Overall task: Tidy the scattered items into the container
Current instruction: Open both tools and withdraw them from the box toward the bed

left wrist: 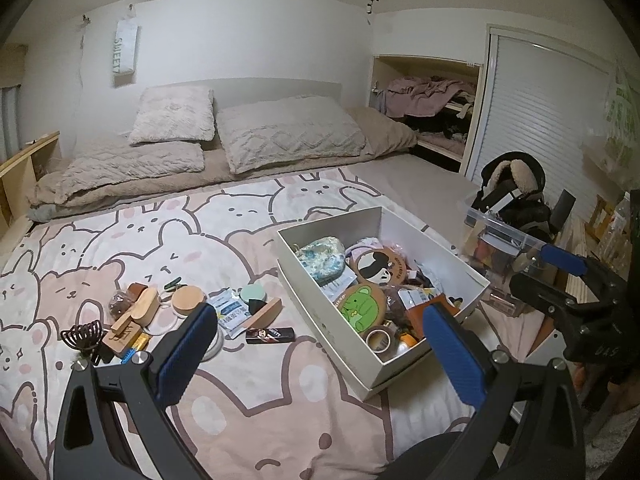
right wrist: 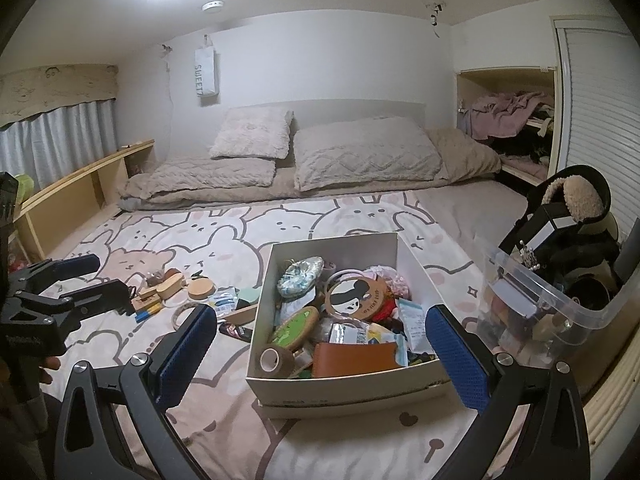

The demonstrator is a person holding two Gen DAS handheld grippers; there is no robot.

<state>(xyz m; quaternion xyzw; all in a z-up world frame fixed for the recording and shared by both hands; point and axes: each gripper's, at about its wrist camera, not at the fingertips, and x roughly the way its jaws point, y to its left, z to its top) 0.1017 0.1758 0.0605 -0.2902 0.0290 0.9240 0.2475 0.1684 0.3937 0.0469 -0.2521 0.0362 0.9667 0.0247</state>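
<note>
A white cardboard box [left wrist: 404, 232] [right wrist: 344, 386] sits on the bed, filled with coasters, tape rolls, a pouch and packets. Scattered items lie on the blanket to its left: a wooden brush [left wrist: 138, 308], a round wooden lid [left wrist: 188, 298] [right wrist: 201, 289], a white packet [left wrist: 230, 314], a black and red tube [left wrist: 270, 335], a dark hair claw [left wrist: 82, 334], a mint sponge [left wrist: 253, 294]. My left gripper [left wrist: 320, 354] is open and empty, above the blanket between the pile and the box. My right gripper [right wrist: 322, 358] is open and empty, over the box's near end.
A clear plastic bin [right wrist: 560, 300] [left wrist: 500, 236] with a black bag and fuzzy earmuffs stands right of the box. Pillows [left wrist: 288, 136] and a folded duvet lie at the bed's head. A wooden shelf [right wrist: 80, 196] runs along the left side.
</note>
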